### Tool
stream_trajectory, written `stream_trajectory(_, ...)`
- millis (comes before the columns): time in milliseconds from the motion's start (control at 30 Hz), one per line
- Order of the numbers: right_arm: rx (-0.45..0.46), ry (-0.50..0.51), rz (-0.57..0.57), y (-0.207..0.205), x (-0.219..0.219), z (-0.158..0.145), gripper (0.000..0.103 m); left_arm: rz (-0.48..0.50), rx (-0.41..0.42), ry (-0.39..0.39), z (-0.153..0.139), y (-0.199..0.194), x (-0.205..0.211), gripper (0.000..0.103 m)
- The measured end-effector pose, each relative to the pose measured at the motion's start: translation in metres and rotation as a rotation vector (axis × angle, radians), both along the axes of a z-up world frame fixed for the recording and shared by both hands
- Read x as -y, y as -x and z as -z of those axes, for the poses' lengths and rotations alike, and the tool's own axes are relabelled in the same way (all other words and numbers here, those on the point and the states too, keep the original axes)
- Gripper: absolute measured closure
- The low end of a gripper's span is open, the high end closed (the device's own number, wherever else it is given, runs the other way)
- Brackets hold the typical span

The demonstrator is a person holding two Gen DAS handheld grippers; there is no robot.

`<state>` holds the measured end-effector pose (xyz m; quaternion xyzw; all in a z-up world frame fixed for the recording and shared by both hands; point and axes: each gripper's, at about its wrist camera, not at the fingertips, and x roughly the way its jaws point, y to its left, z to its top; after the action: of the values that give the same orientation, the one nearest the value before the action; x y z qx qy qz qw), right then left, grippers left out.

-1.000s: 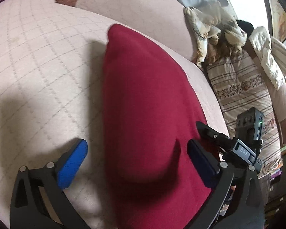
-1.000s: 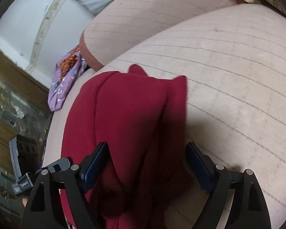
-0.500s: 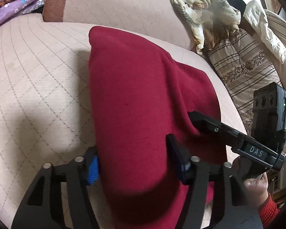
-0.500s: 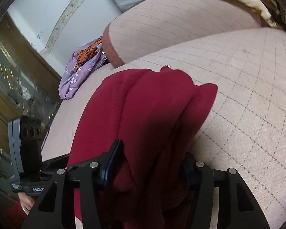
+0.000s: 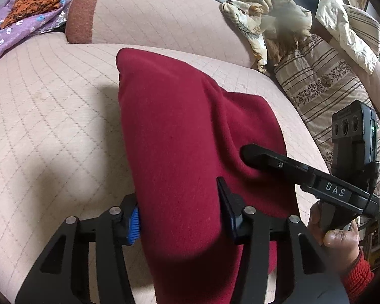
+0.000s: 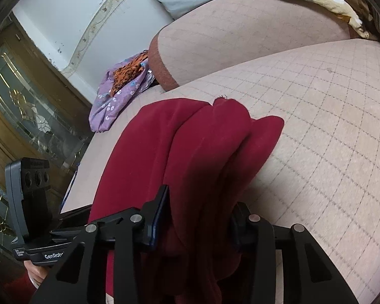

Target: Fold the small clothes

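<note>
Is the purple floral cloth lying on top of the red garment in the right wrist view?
No, the purple floral cloth lies apart, beyond the red garment.

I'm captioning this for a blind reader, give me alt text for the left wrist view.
The left gripper is shut on a folded dark red garment lying on a beige quilted sofa. The right gripper pinches the garment's other side; purple floral cloth lies beyond.

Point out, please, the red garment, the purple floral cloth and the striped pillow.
red garment (image 5: 185,131), left wrist view, middle of the folded bundle
purple floral cloth (image 6: 116,101), right wrist view, its lower half
striped pillow (image 5: 324,81), left wrist view, its patterned band
</note>
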<state>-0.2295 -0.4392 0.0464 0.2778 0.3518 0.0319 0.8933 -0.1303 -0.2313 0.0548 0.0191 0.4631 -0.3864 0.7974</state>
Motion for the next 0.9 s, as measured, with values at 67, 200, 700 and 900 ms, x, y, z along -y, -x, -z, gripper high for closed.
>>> stream_trajectory(67,0.004,0.007,-0.013,0.002,-0.008,-0.004,0.062,-0.006,0.009,-0.001,-0.004,0.004,-0.008,0.054)
stream_trajectory(200,0.011,0.019,-0.037,0.004,-0.023,-0.012,0.062,-0.016,0.021,-0.007,-0.011,0.01,-0.021,0.054)
stream_trajectory(700,0.021,-0.049,-0.071,0.034,-0.078,-0.019,0.062,-0.05,0.069,-0.041,-0.029,0.054,-0.074,0.054)
stream_trajectory(900,0.01,-0.053,-0.096,0.039,-0.097,-0.017,0.062,-0.085,0.048,-0.033,-0.021,0.071,-0.089,0.054)
